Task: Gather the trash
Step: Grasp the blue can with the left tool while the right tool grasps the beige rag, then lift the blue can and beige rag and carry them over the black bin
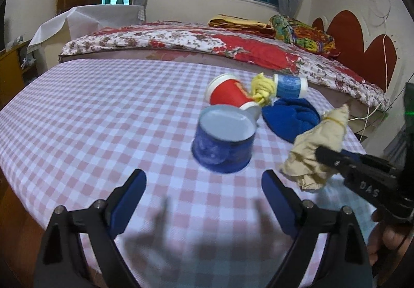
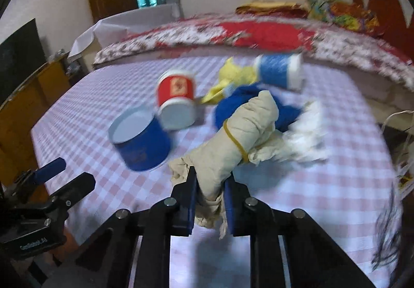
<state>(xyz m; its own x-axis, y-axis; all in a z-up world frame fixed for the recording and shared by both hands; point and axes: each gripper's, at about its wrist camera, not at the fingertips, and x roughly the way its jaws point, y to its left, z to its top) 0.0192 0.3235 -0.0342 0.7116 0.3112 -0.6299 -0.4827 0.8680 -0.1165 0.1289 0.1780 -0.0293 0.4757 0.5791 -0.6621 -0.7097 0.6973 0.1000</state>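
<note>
A beige rag bundle [image 2: 240, 137], bound with a rubber band [image 2: 236, 141], is hanging above the checked tablecloth [image 2: 323, 197], pinched at its lower end between the blue pads of the right gripper [image 2: 211, 200]. Just behind it a blue cloth [image 2: 248, 99] is lying on the table, with a yellow rag [image 2: 234, 78] and a tipped pale blue cup [image 2: 280, 71] beyond. To the left, a red cup [image 2: 177, 101] is lying on its side, touching a tilted blue cup [image 2: 141, 139]. The left gripper [image 1: 204, 197] is hovering in front of that blue cup [image 1: 223, 139], fingers spread wide and gripping nothing. A bed [image 1: 233, 42] with a floral cover is standing behind the table.
</note>
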